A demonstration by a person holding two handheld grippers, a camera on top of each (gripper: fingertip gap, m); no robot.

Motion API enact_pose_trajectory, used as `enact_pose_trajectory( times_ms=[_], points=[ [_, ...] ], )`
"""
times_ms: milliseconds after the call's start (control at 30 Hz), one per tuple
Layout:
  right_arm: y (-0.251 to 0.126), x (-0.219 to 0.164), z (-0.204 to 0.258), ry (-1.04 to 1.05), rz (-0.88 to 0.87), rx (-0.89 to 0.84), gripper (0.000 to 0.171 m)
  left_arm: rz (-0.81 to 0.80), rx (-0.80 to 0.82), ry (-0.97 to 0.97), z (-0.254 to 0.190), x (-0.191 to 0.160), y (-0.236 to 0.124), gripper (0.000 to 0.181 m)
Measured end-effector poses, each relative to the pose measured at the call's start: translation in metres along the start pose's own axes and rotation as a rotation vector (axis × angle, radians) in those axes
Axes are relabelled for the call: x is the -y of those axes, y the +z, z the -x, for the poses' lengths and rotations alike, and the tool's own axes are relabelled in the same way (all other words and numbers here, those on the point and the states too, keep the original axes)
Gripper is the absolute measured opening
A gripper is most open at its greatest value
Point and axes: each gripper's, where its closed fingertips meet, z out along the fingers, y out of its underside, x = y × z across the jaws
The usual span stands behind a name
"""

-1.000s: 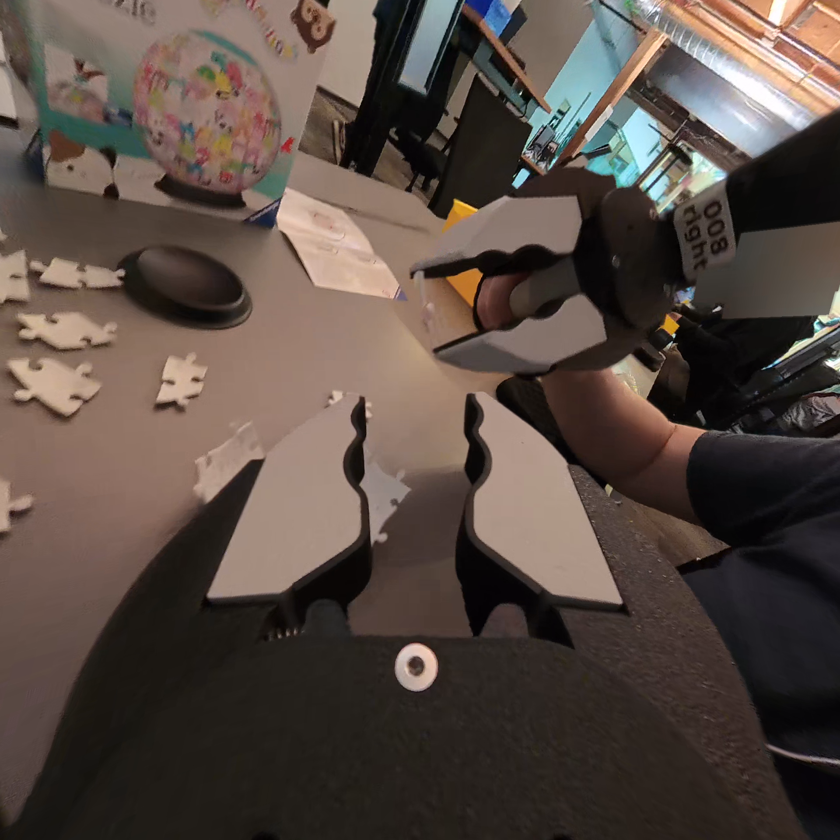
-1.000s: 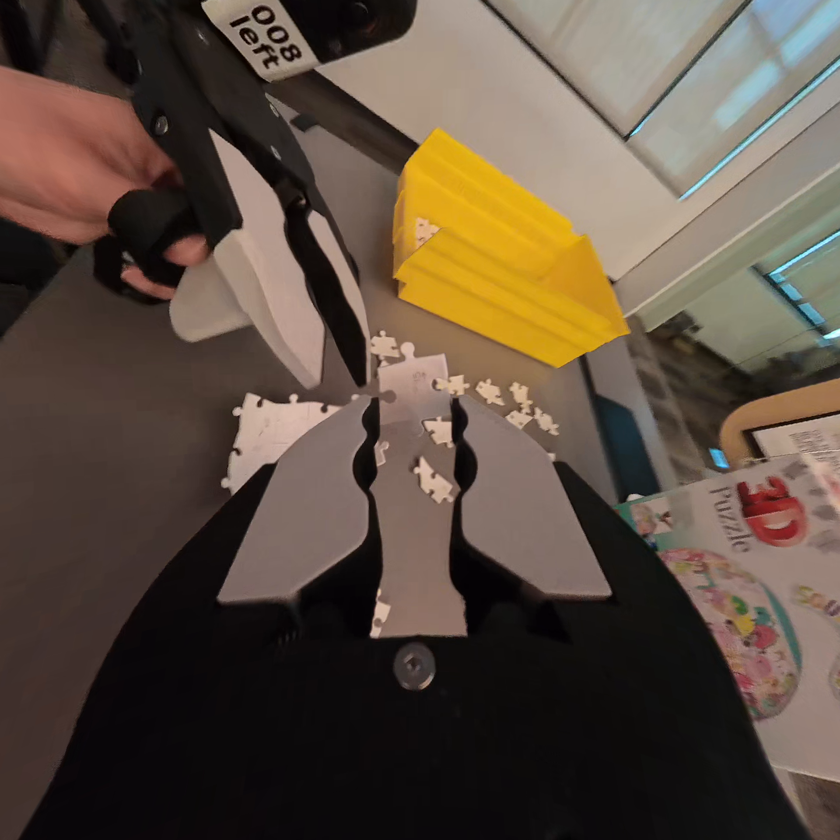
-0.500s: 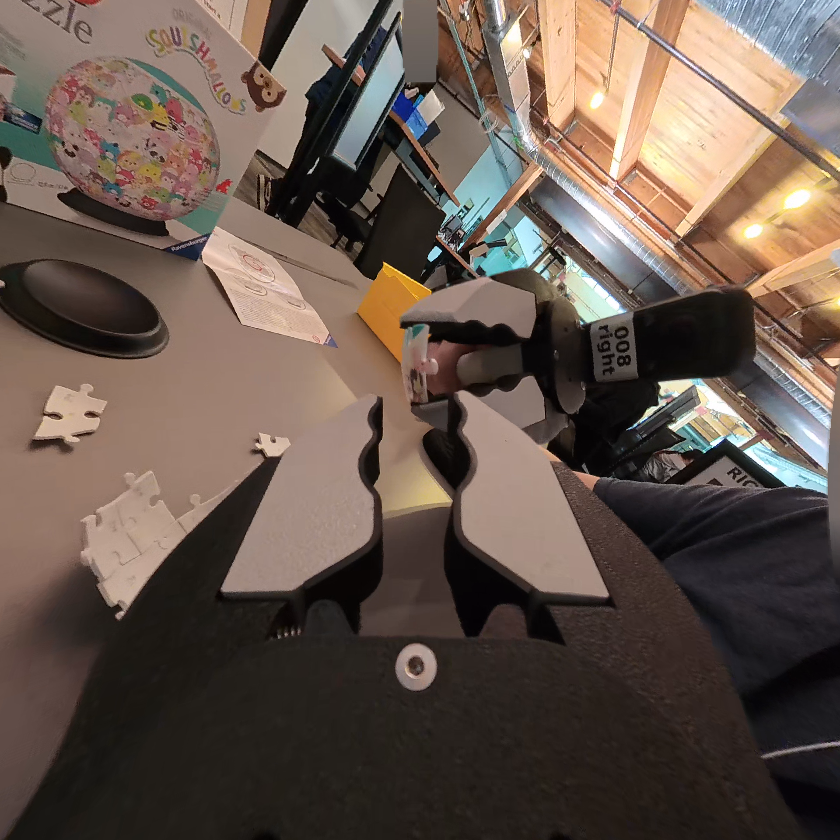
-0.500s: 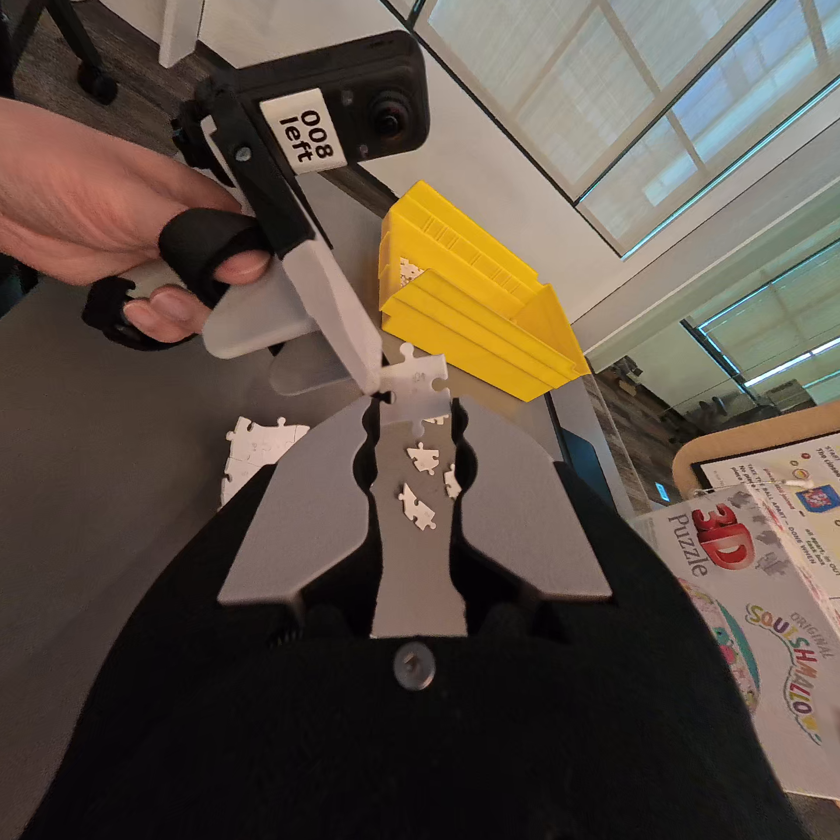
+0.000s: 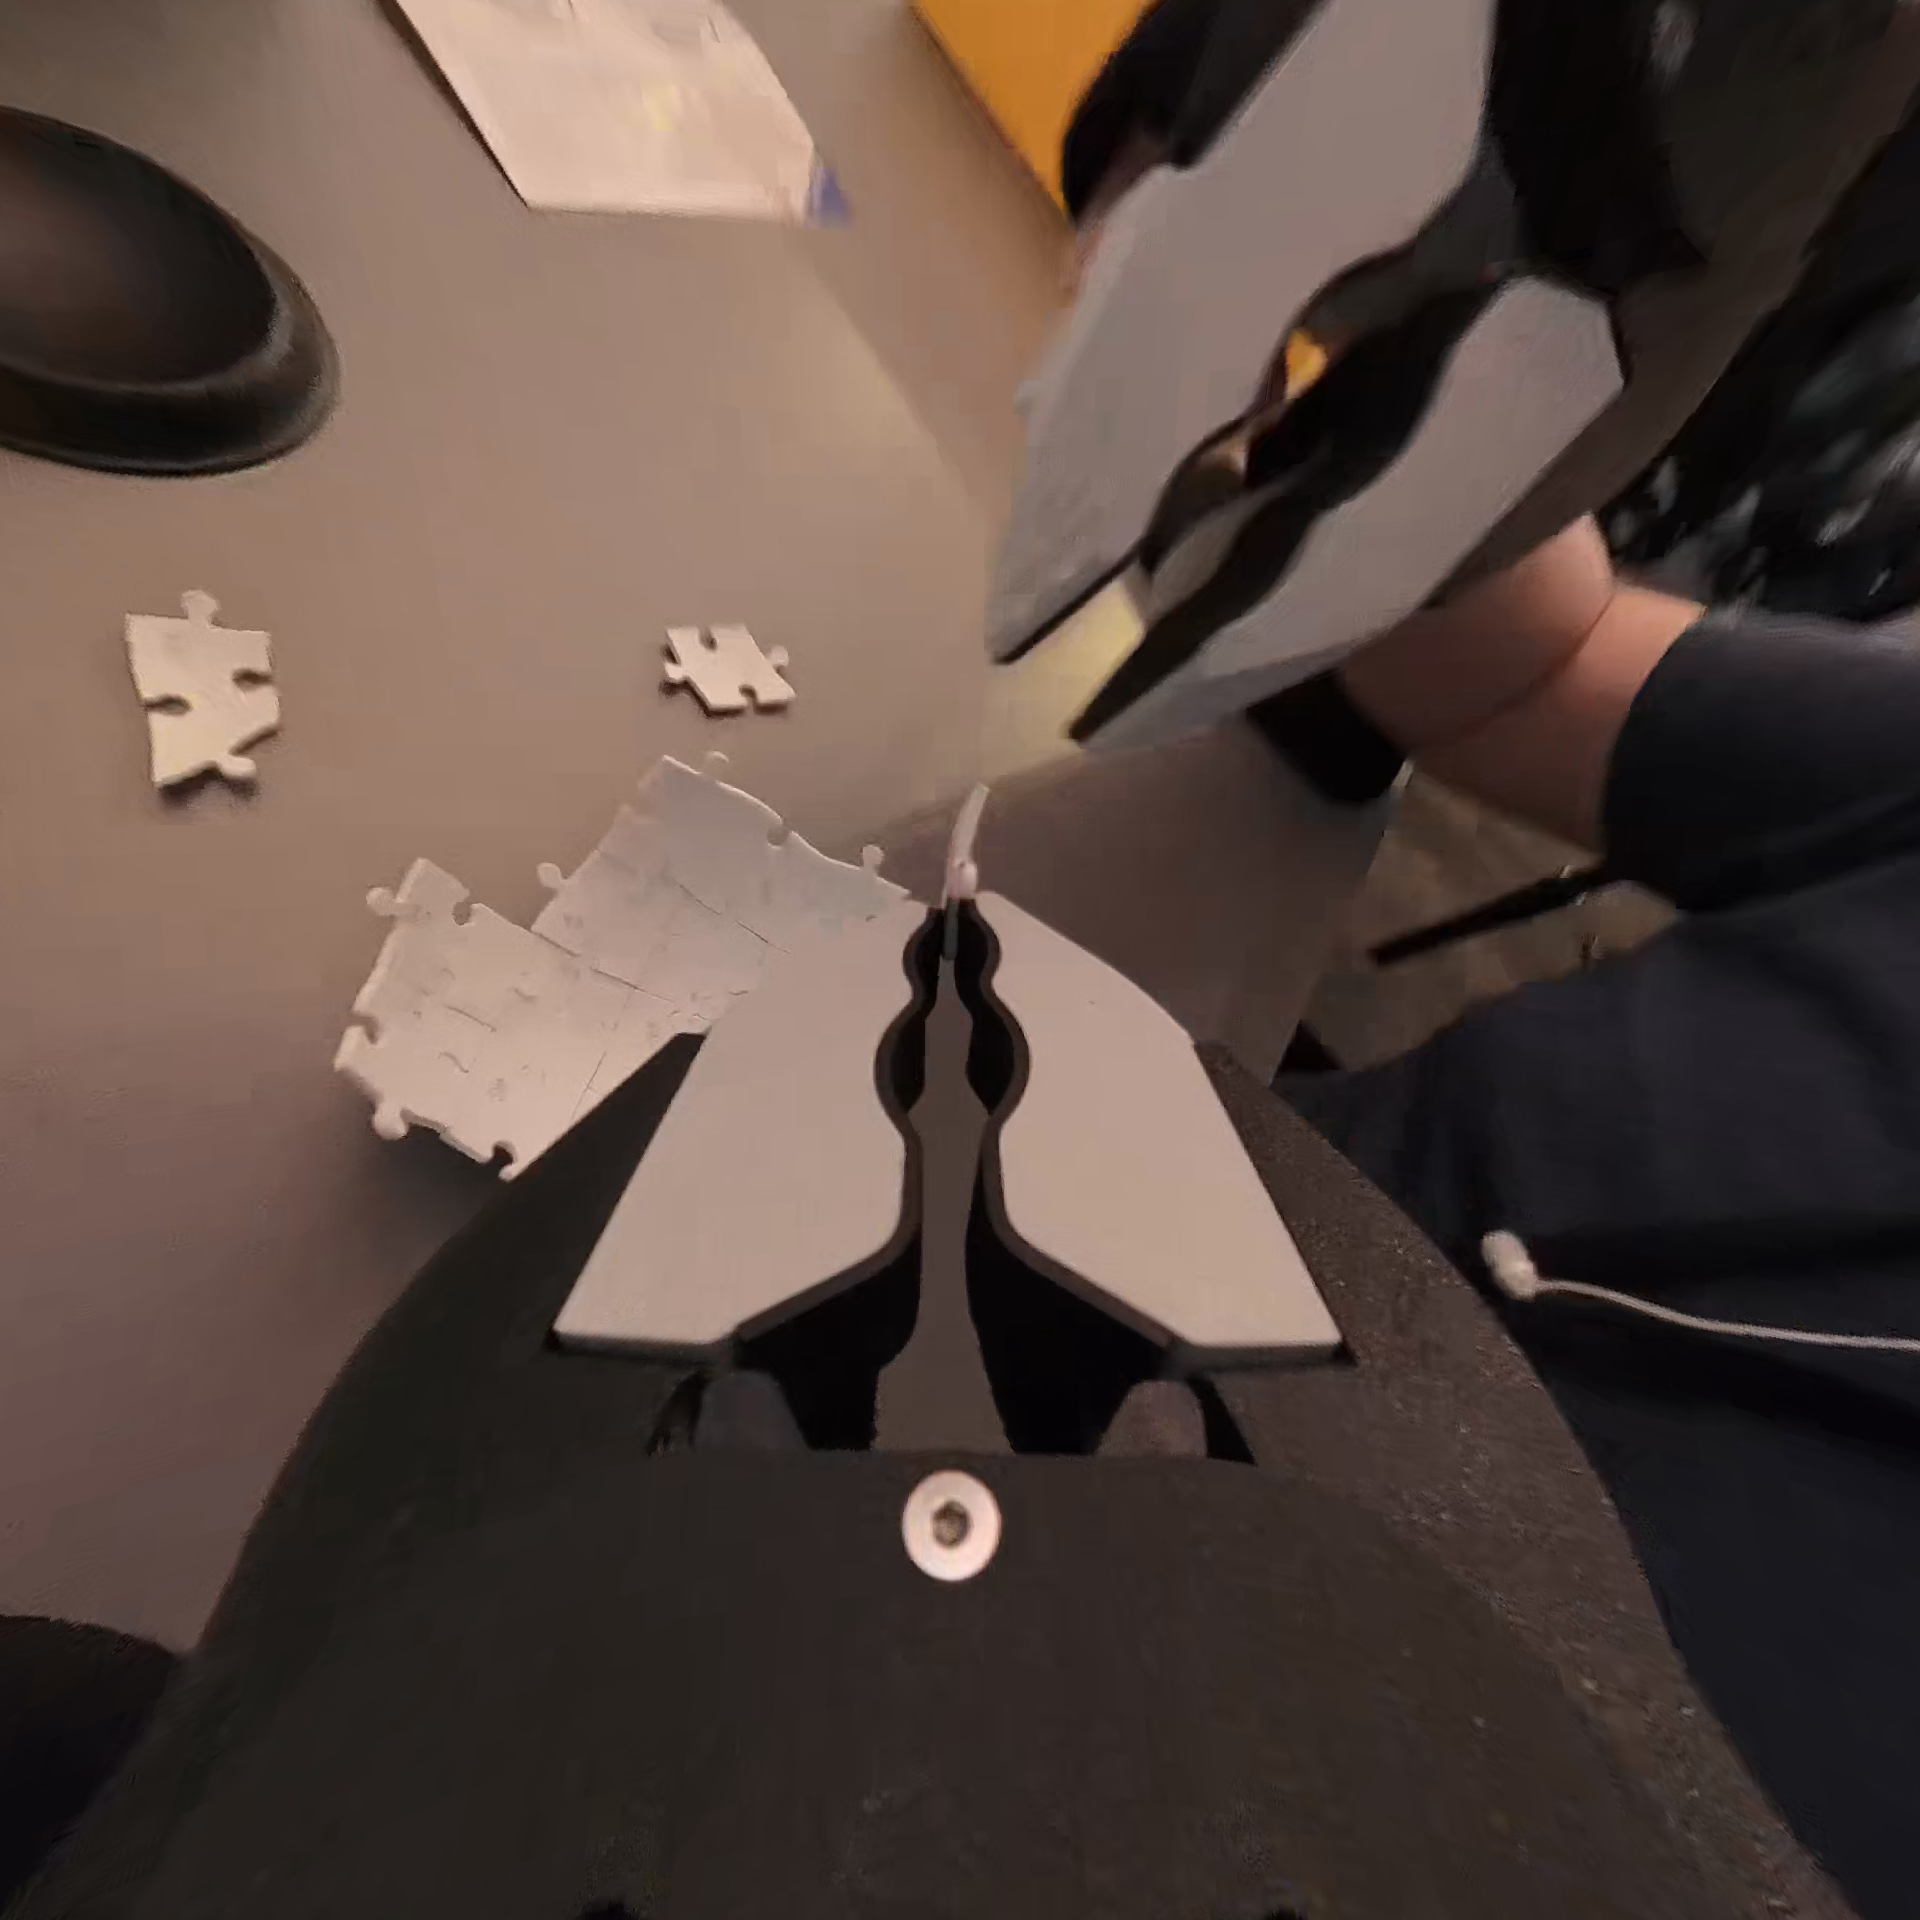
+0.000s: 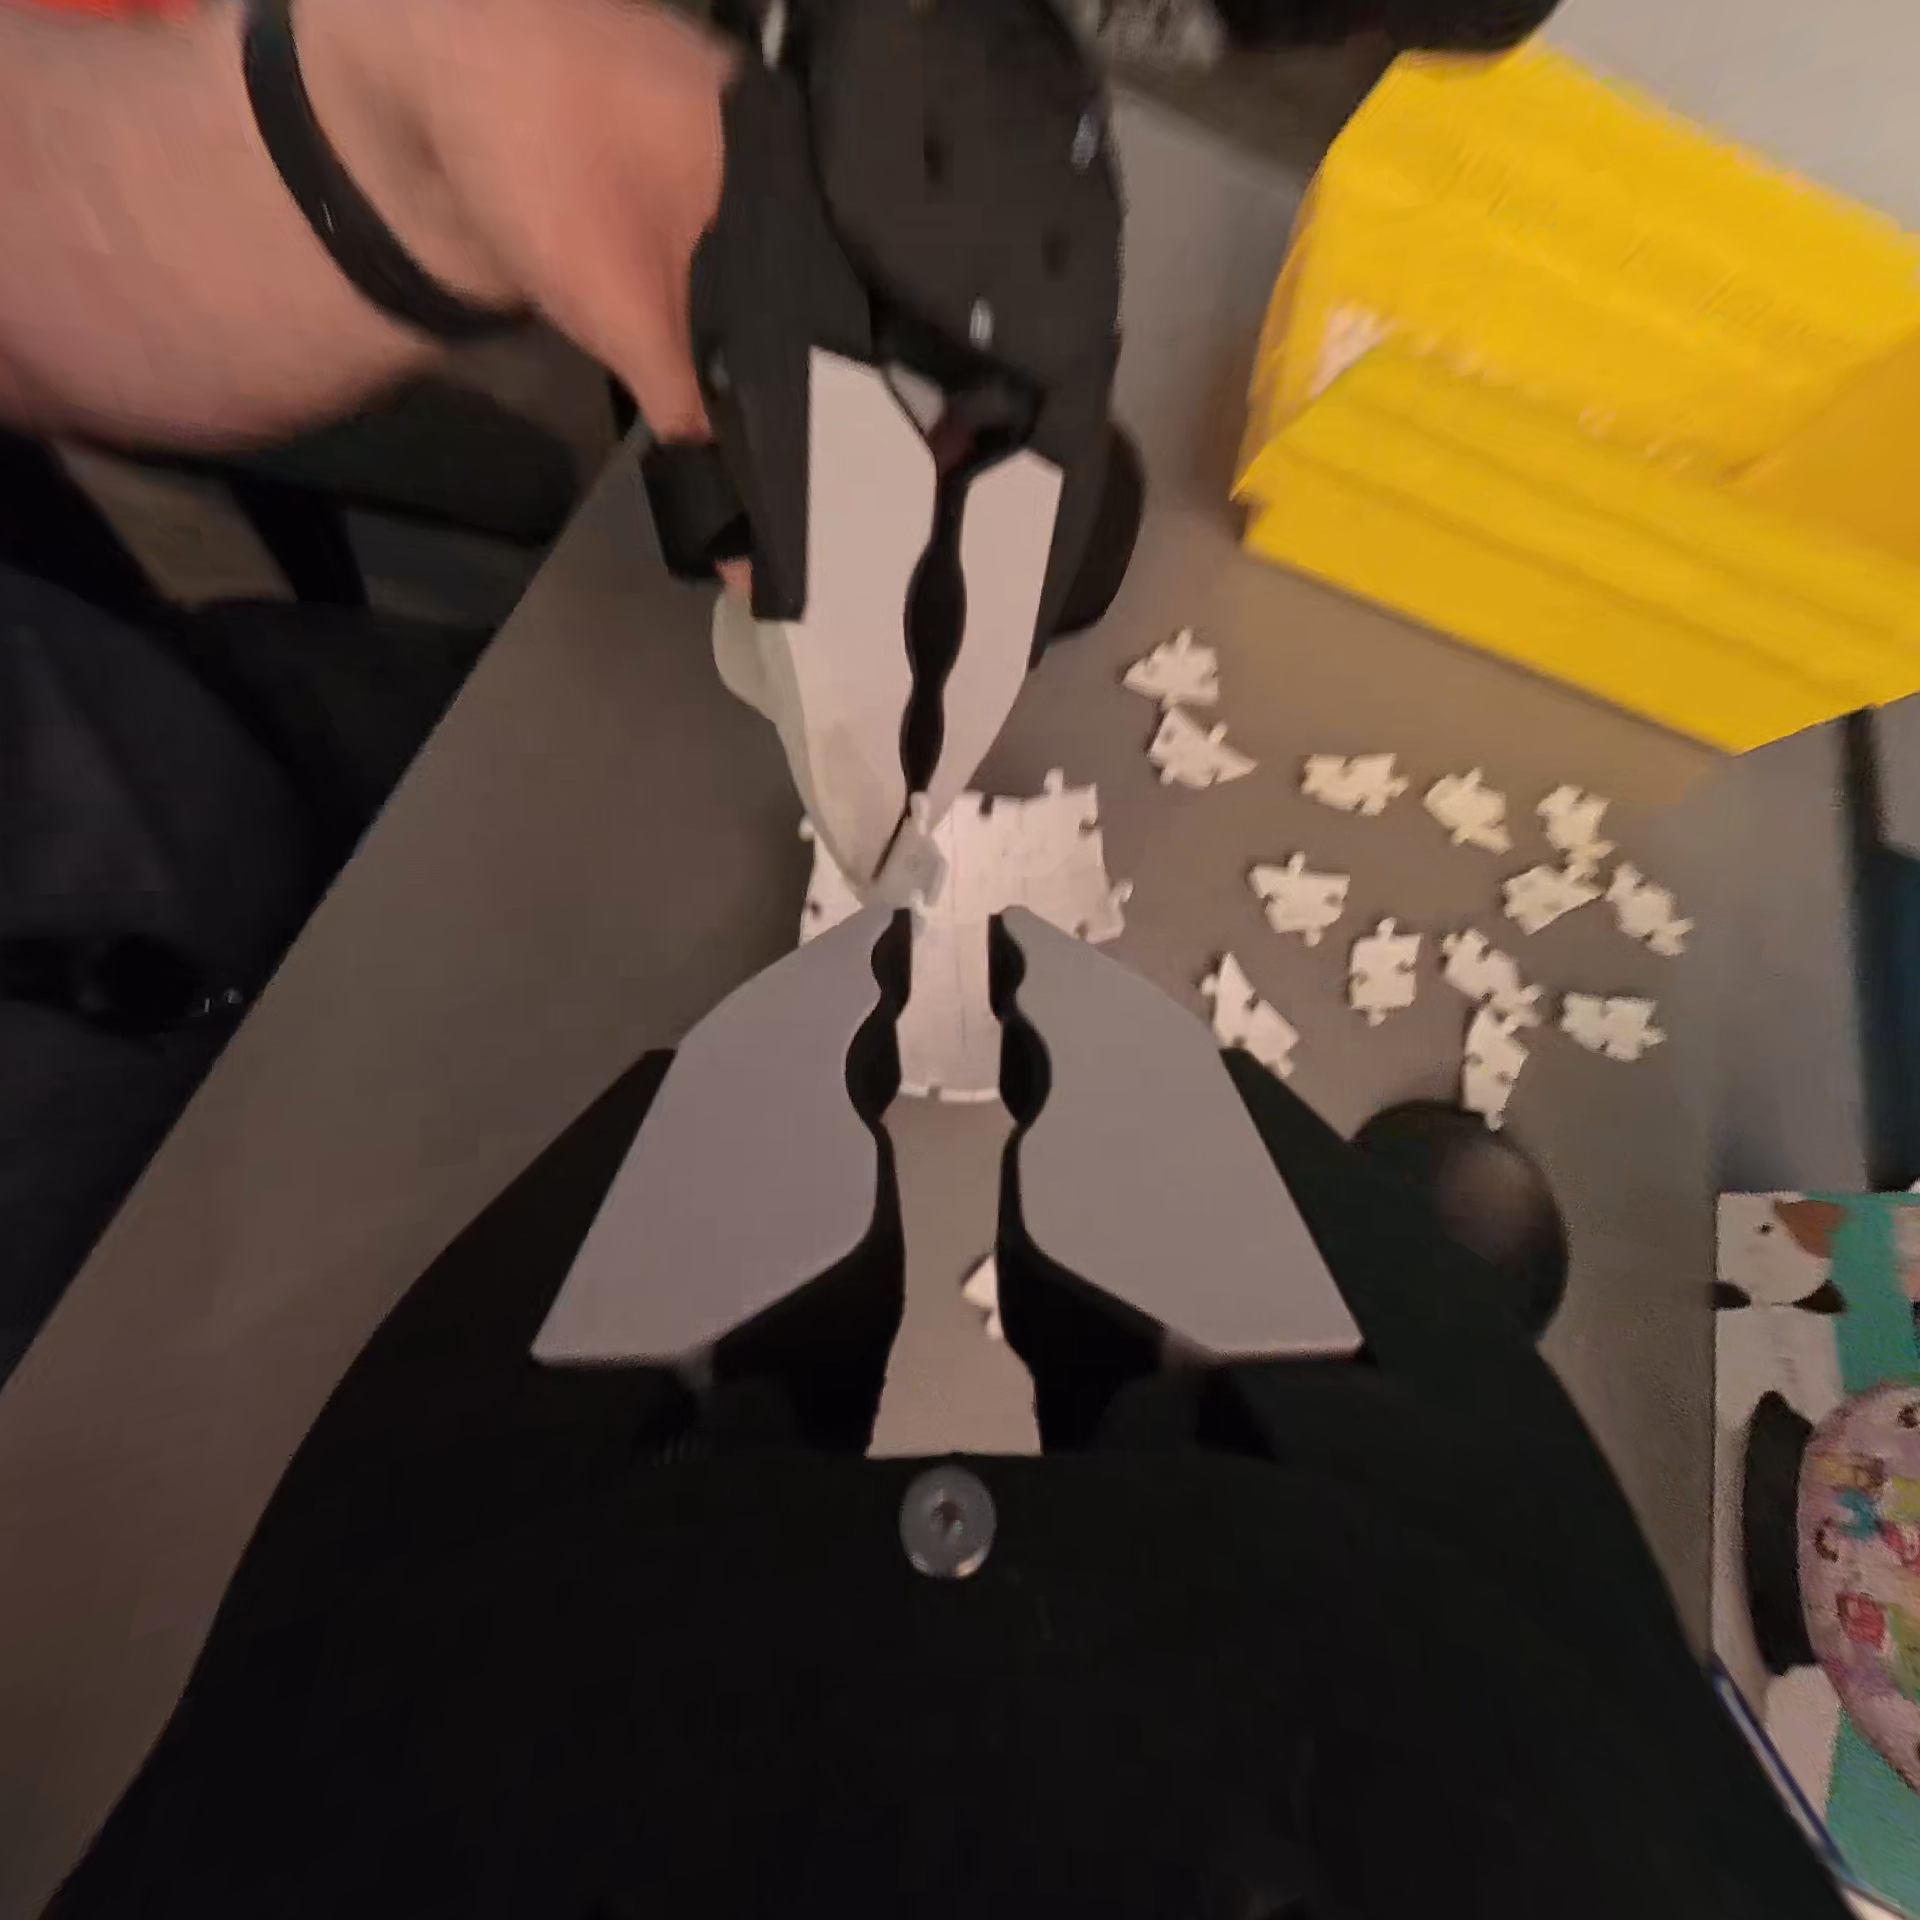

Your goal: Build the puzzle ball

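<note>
My left gripper (image 5: 948, 914) is shut on a thin white puzzle piece (image 5: 964, 847), held edge-on at its fingertips. It hangs just over the joined patch of white pieces (image 5: 582, 966) on the grey table. In the right wrist view the left gripper (image 6: 896, 847) points down, with the piece (image 6: 920, 862) at its tips over the patch (image 6: 1023, 852). My right gripper (image 6: 951, 925) is open by a narrow gap and holds nothing. It hovers above the patch, its tips close to the left gripper's. It also shows blurred in the left wrist view (image 5: 1060, 675).
Several loose white pieces (image 6: 1455, 883) lie right of the patch, and two more (image 5: 203, 691) (image 5: 727, 670) lie beyond it. A black round stand (image 5: 125, 312) (image 6: 1475, 1205), a paper leaflet (image 5: 623, 104), a yellow bin (image 6: 1558, 468) and the puzzle box (image 6: 1818, 1558) stand around. The table edge (image 6: 468, 748) runs at left. Only a small space, under 4 cm, lies between the two pairs of fingers.
The piece has passed from the right gripper to the left, which has shut on it. Both grippers have tilted down and dropped toward the joined patch on the table.
</note>
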Motion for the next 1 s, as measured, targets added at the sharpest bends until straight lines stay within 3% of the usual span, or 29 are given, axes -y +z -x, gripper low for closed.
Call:
enact_pose_trajectory(
  times_ms=[67, 167, 367, 467, 533, 600, 733, 833, 1000],
  points=[
    [0.007, -0.014, 0.003, 0.000, 0.080, 0.042, 0.013, 0.083, 0.002, 0.049, -0.007, -0.003, 0.008, 0.002],
    [0.012, -0.020, 0.014, 0.088, 0.053, 0.176, 0.011, 0.198, 0.052, 0.091, -0.003, -0.013, 0.016, 0.002],
    [0.011, -0.016, 0.029, 0.213, -0.018, 0.357, 0.016, 0.251, 0.005, 0.085, -0.011, -0.016, 0.023, 0.002],
    [0.015, -0.020, 0.028, 0.221, 0.014, 0.359, 0.002, 0.255, 0.014, 0.113, -0.010, -0.015, 0.024, 0.002],
    [0.011, -0.015, 0.018, 0.226, -0.037, 0.307, 0.001, 0.184, 0.008, 0.093, -0.009, -0.007, 0.020, 0.003],
    [0.001, 0.001, -0.001, 0.303, -0.174, 0.240, 0.001, 0.078, 0.016, 0.037, -0.001, 0.002, 0.010, 0.018],
    [-0.021, 0.026, -0.040, 0.479, -0.485, 0.124, 0.001, -0.255, -0.077, -0.058, -0.001, 0.031, -0.009, 0.029],
    [-0.013, 0.012, -0.048, 0.490, -0.426, 0.080, 0.001, -0.312, -0.070, -0.101, 0.012, 0.029, -0.011, 0.005],
    [-0.002, -0.004, -0.039, 0.444, -0.300, 0.094, 0.001, -0.300, 0.009, -0.107, 0.028, 0.021, -0.034, 0.009]
  ],
)
